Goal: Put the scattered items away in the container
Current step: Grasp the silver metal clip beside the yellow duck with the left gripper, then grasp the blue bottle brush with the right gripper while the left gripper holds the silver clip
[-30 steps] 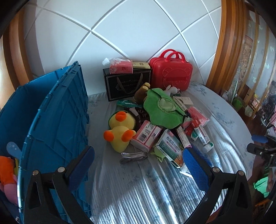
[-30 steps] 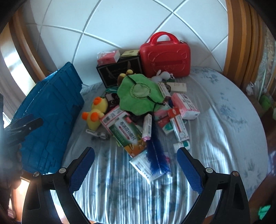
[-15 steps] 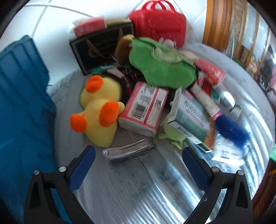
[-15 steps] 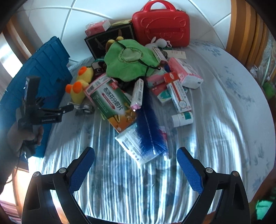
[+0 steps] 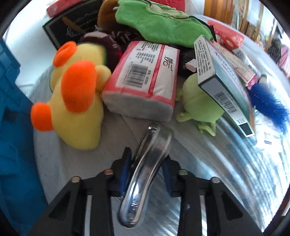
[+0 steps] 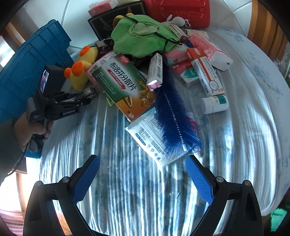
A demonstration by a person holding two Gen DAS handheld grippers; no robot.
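A shiny metal clipper (image 5: 152, 154) lies on the striped bedsheet in front of a yellow duck plush (image 5: 76, 101). My left gripper (image 5: 145, 163) points steeply down and its jaws are closing, with the blue pads pressing the clipper's sides. The right wrist view shows the same left gripper (image 6: 85, 100), held by a hand, next to the blue crate (image 6: 36, 54). My right gripper (image 6: 142, 161) stands open above bare sheet, just short of a white packet (image 6: 150, 138) and a blue feather brush (image 6: 172, 118). Nothing sits between its fingers.
A heap of items fills the bed's middle: a pink tissue pack (image 5: 145, 78), a small green plush (image 5: 197, 101), a green medicine box (image 6: 123, 83), a green cloth hat (image 6: 143, 34), tubes and a white bottle (image 6: 213, 104). A red case (image 6: 177, 10) and black bag stand behind.
Both grippers have sunk toward the bed. The left one was wide open above the metal clipper; now its jaws have come together around it.
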